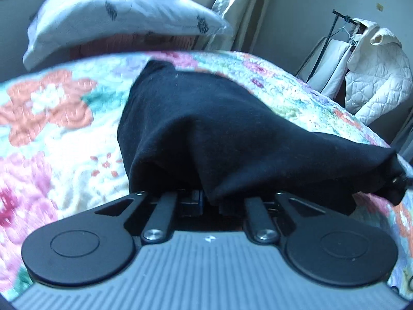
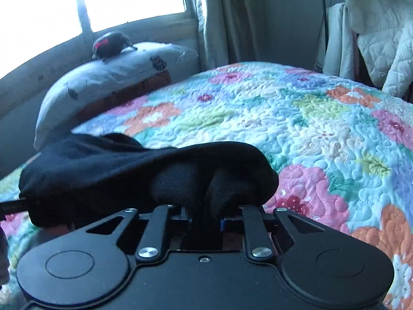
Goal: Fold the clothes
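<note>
A black garment (image 1: 206,129) is stretched over the floral quilt (image 1: 51,129) of a bed. My left gripper (image 1: 206,199) is shut on the garment's near edge; the cloth drapes over the fingers and hides the tips. At the far right of the left wrist view the cloth bunches around the other gripper's tip (image 1: 395,178). In the right wrist view the garment (image 2: 129,165) hangs across to the left. My right gripper (image 2: 204,211) is shut on a bunched fold of it, tips hidden by cloth.
A white pillow (image 1: 116,23) lies at the head of the bed with a dark object (image 2: 111,44) on top. A clothes rack with a white quilted jacket (image 1: 374,77) stands to the right of the bed. A window (image 2: 90,0) and curtain are behind.
</note>
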{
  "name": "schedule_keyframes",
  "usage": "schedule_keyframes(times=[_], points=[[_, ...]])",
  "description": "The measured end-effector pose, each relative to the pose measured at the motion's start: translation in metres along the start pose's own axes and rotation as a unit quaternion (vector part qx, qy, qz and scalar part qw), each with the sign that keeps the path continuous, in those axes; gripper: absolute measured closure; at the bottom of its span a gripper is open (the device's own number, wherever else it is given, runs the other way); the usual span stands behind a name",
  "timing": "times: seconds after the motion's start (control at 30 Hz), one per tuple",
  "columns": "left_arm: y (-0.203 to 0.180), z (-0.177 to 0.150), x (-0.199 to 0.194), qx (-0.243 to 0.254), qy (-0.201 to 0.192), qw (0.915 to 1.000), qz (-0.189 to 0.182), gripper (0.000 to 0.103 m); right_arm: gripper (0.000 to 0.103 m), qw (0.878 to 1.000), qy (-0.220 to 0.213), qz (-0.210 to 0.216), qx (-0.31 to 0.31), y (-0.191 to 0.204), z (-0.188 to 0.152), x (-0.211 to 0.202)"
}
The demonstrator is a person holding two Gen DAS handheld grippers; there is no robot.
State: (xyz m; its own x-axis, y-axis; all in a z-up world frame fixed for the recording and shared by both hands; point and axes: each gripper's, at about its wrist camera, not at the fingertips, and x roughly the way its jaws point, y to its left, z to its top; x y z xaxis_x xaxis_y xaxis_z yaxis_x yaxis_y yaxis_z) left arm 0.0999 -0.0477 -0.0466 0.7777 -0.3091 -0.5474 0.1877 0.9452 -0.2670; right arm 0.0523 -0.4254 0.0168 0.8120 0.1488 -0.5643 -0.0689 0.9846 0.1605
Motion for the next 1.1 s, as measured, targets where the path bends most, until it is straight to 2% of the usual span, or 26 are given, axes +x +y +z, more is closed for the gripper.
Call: schedule_keyframes(times=[0.1,0.17,0.23,0.37,0.43,0.5,0.57,0.63,0.7,0.77,0.83,0.97,1.03,1.1], points=[[-0.005,0.012,-0.024,-0.013,-0.024,0.9995,-0.015,0.094,0.086,0.999,-0.04,0.0,-0.009,0.005,0.017,-0.039],[-0.008,0.018,-0.038,-0.037,-0.026,0.9979,-0.047,0.094,0.086,0.998,-0.066,0.011,-0.003,0.004,0.031,-0.068],[-0.018,0.022,-0.05,-0.041,-0.031,0.9959,-0.074,0.094,0.087,0.995,-0.096,0.002,-0.016,0.005,0.044,-0.098],[-0.053,0.026,-0.07,-0.012,-0.033,0.9905,-0.133,0.095,0.087,0.988,-0.141,-0.061,-0.023,-0.002,0.058,-0.146],[-0.073,0.027,-0.075,0.001,-0.026,0.9872,-0.158,0.095,0.087,0.982,-0.152,-0.111,-0.031,-0.007,0.059,-0.163],[-0.089,0.023,-0.07,0.031,0.006,0.9904,-0.134,0.091,0.087,0.975,-0.135,-0.171,-0.051,-0.014,0.051,-0.165],[-0.097,0.012,-0.06,0.064,0.039,0.9929,-0.093,0.091,0.087,0.975,-0.08,-0.206,-0.037,-0.031,0.035,-0.152],[-0.093,-0.001,-0.049,0.081,0.062,0.9912,-0.084,0.085,0.087,0.978,-0.029,-0.208,0.001,-0.048,0.009,-0.134],[-0.083,-0.008,-0.036,0.069,0.092,0.99,-0.081,0.067,0.086,0.977,0.009,-0.212,0.014,-0.056,-0.017,-0.116],[-0.075,-0.01,-0.028,0.064,0.104,0.9891,-0.082,0.065,0.082,0.975,0.035,-0.218,0.016,-0.057,-0.035,-0.1],[-0.068,-0.009,-0.023,0.054,0.112,0.9891,-0.079,0.054,0.077,0.973,0.053,-0.221,0.029,-0.06,-0.039,-0.09],[-0.06,-0.013,-0.017,0.035,0.123,0.9885,-0.08,0.05,0.072,0.971,0.04,-0.232,0.037,-0.057,-0.023,-0.097],[-0.06,-0.016,-0.013,0.035,0.13,0.9878,-0.078,0.049,0.067,0.969,0.014,-0.247,0.023,-0.044,-0.013,-0.11],[-0.062,-0.019,-0.007,0.036,0.139,0.9868,-0.075,0.048,0.063,0.967,-0.03,-0.255,0.002,-0.027,-0.003,-0.126]])
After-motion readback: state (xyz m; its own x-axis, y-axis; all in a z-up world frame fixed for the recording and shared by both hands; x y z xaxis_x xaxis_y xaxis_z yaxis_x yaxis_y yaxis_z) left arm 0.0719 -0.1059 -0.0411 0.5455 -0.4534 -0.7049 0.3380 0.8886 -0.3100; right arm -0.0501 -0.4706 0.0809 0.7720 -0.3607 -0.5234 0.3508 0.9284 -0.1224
